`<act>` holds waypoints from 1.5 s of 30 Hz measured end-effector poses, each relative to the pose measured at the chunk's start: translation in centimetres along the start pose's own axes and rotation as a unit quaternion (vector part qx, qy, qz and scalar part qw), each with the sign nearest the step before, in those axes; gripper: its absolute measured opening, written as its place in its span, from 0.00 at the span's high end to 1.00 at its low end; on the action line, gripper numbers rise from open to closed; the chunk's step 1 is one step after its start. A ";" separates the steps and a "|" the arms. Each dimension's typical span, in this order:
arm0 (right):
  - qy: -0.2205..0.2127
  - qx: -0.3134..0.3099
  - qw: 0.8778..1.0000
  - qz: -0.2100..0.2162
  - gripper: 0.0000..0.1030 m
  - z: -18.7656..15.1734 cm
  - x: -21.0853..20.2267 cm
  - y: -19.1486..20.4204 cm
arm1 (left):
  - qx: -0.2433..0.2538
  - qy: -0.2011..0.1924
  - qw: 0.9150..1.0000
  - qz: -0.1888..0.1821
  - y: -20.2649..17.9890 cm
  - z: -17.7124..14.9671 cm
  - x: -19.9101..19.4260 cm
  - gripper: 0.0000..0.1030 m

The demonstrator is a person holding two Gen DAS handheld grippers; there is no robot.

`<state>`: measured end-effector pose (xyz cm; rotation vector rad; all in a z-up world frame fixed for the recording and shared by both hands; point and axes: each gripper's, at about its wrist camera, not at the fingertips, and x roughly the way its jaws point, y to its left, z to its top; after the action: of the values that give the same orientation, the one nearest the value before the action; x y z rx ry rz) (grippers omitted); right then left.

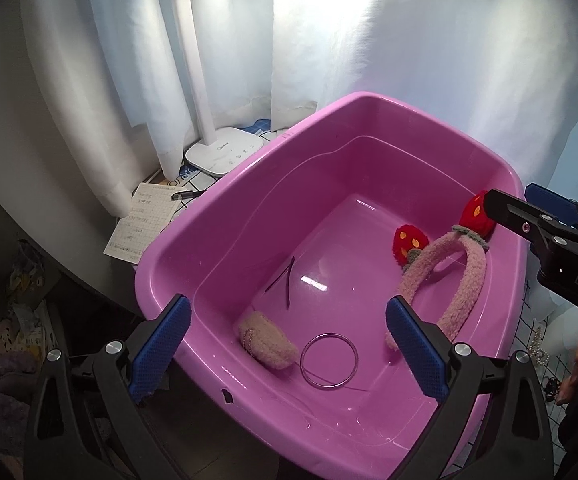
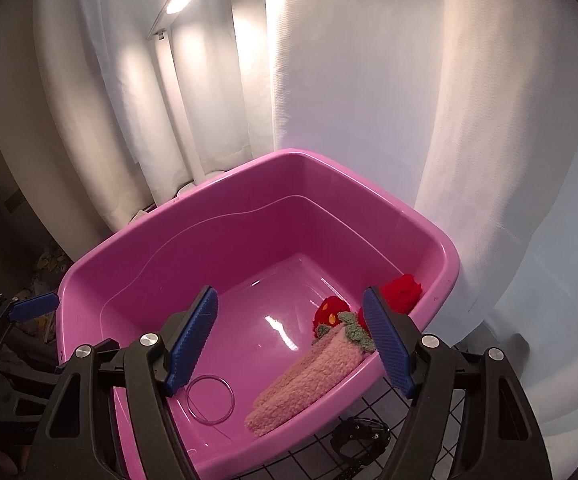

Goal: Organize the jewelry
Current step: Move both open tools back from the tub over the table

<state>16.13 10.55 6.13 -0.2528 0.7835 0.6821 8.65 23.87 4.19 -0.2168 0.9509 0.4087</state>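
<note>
pink tub, white curtain, lamp

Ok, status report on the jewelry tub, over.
Both grippers, left and right, open, empty, above the pink tub. Fuzzy headband, bangle, hairpins lie inside. Nothing in the way.

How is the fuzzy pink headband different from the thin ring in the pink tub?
The headband is thick, fluffy and pink with red strawberries; the ring is thin, bare and see-through. The headband leans against the tub wall, an open arch; the ring lies flat, a closed circle. Both sit inside the tub, ungripped.
</note>
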 end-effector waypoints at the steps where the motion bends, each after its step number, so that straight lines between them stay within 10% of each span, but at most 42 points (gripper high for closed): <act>1: -0.003 0.006 1.000 0.000 0.30 -0.2 -0.3 -0.1 | 0.002 -0.001 1.000 0.003 -0.1 -0.2 -0.1 0.06; 18: -0.081 0.083 0.993 -0.035 0.27 -10.0 -12.1 -6.4 | 0.049 -0.051 0.996 -0.045 -6.7 -3.2 -5.3 0.06; 32: -0.044 0.155 0.976 -0.144 0.27 -24.7 -20.3 -15.4 | 0.063 -0.042 0.989 -0.127 -16.1 -10.3 -7.5 0.06; 45: -0.010 0.205 0.964 -0.168 0.27 -31.8 -19.0 -18.5 | 0.090 0.006 0.989 -0.115 -19.2 -15.1 -2.3 0.06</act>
<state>0.51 -26.73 -2.78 0.0011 0.8189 0.1924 4.53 0.56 -2.47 -0.1625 0.9558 0.1091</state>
